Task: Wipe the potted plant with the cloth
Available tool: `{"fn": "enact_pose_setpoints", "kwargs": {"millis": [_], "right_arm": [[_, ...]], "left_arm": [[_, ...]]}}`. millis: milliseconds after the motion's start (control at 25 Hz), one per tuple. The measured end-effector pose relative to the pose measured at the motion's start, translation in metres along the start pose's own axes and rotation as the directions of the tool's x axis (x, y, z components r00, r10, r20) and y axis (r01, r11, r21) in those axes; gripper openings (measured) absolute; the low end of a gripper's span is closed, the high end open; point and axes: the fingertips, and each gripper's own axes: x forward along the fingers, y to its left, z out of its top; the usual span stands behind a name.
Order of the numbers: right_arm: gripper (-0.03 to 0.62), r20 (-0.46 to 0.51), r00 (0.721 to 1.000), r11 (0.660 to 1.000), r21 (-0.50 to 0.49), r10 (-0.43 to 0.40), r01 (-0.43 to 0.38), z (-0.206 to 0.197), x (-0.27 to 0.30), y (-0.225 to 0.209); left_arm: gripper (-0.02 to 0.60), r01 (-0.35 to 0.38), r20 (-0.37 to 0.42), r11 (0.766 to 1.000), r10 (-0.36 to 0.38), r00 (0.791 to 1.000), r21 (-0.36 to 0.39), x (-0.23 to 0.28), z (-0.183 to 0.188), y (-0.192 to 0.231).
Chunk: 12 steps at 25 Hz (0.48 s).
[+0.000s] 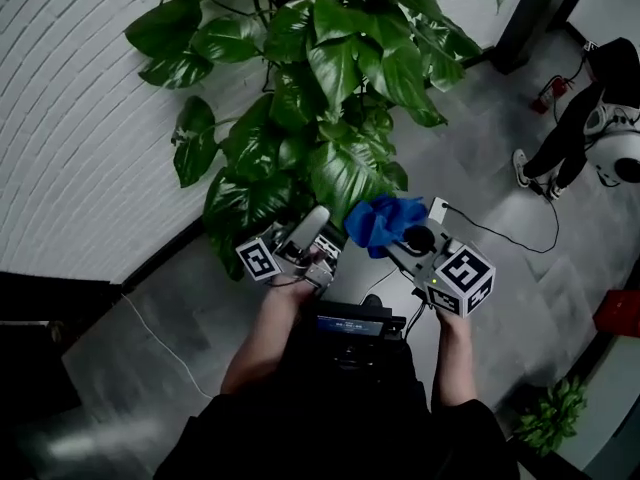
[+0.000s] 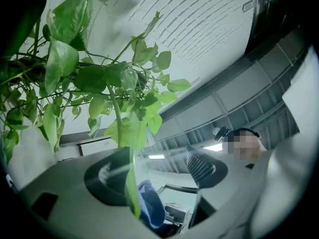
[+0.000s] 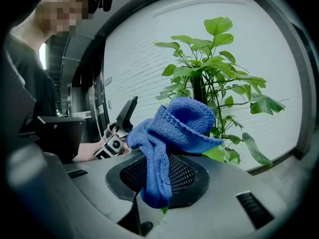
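Now the right gripper's (image 1: 412,240) jaws pinch the blue cloth (image 1: 384,220), bunched just beside the potted plant's (image 1: 330,88) lower leaves — the left gripper's (image 1: 312,226) jaws gape, a leaf (image 2: 131,193) hanging between them — grey tiled floor (image 1: 480,173) underneath, white brick wall (image 1: 80,118) behind.

From the head view I place the potted plant (image 1: 330,88) at 12 o'clock, against the wall (image 1: 80,118) that runs from 9 to 11 o'clock. The left gripper (image 1: 312,226) sits under the lowest foliage, with one leaf (image 2: 130,183) hanging between its spread jaws. The right gripper (image 1: 402,236) lies at its 3 o'clock, with the cloth (image 1: 385,220) clamped in its jaws, near that leaf. A second person (image 1: 570,128) stands at 2 o'clock and a second plant (image 1: 552,418) at 4 o'clock. A cable (image 1: 497,238) crosses the floor behind the right gripper; I cannot trace its far end.
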Motion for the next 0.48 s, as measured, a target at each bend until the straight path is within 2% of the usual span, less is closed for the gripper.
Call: {"fn": "enact_pose_setpoints", "kwargs": {"millis": [120, 200, 280, 360, 480], "right_arm": [[0.109, 0.042, 0.999, 0.999, 0.042, 0.014, -0.015, -0.002, -0.024, 0.007], [0.109, 0.145, 0.989, 0.994, 0.091, 0.039, -0.053, 0.016, -0.048, 0.01], [0.109, 0.275, 0.96, 0.992, 0.096, 0.05, -0.08, 0.05, -0.074, 0.009], [0.108, 0.37, 0.928, 0.997, 0.037, 0.046, -0.064, 0.093, -0.095, 0.004], [0.109, 0.455, 0.889, 0.997, -0.083, 0.045, -0.008, 0.155, -0.116, 0.002]], "left_arm": [[0.374, 0.006, -0.02, 1.0, -0.006, 1.0, 0.001, 0.004, -0.005, 0.0], [0.374, 0.009, -0.033, 1.0, -0.009, 0.999, -0.001, 0.006, -0.009, 0.0], [0.374, 0.01, -0.041, 1.0, -0.01, 0.999, -0.002, 0.007, -0.011, 0.0], [0.374, 0.01, -0.041, 1.0, -0.01, 0.999, -0.002, 0.008, -0.012, 0.0], [0.374, 0.017, -0.042, 1.0, -0.017, 0.999, 0.003, 0.012, -0.013, -0.003]]}}
